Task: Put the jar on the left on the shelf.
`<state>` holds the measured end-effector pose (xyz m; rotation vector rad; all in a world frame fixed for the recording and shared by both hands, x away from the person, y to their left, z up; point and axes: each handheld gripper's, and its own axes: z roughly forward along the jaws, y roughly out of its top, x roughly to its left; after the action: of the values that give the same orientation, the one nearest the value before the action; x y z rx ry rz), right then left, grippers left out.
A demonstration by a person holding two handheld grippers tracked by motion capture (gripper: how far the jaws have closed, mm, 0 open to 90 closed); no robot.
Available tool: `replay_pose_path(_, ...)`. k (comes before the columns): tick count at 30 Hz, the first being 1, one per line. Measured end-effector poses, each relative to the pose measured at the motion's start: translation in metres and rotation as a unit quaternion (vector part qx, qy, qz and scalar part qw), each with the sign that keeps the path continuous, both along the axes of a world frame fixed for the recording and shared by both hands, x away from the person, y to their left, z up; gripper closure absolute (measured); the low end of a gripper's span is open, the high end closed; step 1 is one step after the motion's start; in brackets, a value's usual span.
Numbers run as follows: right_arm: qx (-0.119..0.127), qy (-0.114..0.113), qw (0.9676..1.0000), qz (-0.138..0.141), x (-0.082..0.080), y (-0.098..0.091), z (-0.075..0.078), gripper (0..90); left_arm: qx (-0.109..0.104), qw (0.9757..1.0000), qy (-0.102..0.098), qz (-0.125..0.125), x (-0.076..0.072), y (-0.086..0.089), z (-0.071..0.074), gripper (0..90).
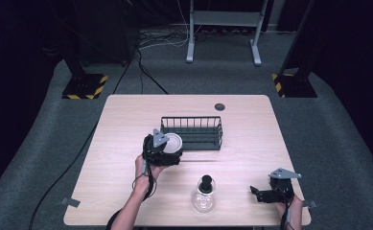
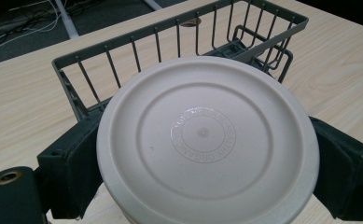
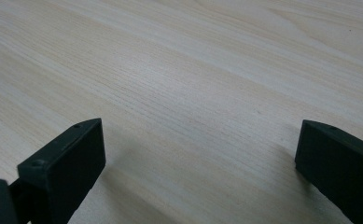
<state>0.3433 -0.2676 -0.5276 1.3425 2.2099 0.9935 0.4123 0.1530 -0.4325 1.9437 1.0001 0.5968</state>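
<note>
Left gripper view: left tool [image 2: 202,163] clamps white lid [image 2: 207,140], embossed lettering unreadable; right tool [image 3: 202,163] apart

Place: a recording lab or test studio is showing here, not a home.
Floor: grey carpet [image 1: 328,143] is lying all around the wooden table [image 1: 126,120].
Beyond the left gripper [image 1: 164,148]: black stands on hazard-striped bases [image 1: 84,87] are standing with loose cables [image 1: 160,40] and a grey metal frame [image 1: 222,28].
Surroundings: dark walls are closing in behind.
</note>
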Motion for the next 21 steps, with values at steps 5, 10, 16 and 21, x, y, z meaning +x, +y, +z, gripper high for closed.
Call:
replay_pose_path(5,0.000,0.000,1.0000,0.000,0.0000,0.0000,0.0000,0.8,0.001,1.0000,-0.001,-0.001,0.0007,-0.0003,0.0022,9.7)
replay_pose_path(10,0.000,0.000,1.0000,0.000,0.0000,0.0001,0.0000,0.8,-0.002,1.0000,-0.003,-0.001,0.0019,-0.0001,0.0049,9.7)
replay_pose_path(16,-0.001,0.000,1.0000,0.000,0.0000,0.0001,0.0000,0.8,-0.001,1.0000,-0.003,-0.002,0.0028,0.0004,0.0078,9.7)
replay_pose_path(21,-0.001,0.000,1.0000,-0.001,0.0000,0.0002,0.0000,0.7,-0.002,1.0000,-0.004,-0.004,0.0034,-0.0001,0.0103,9.7)
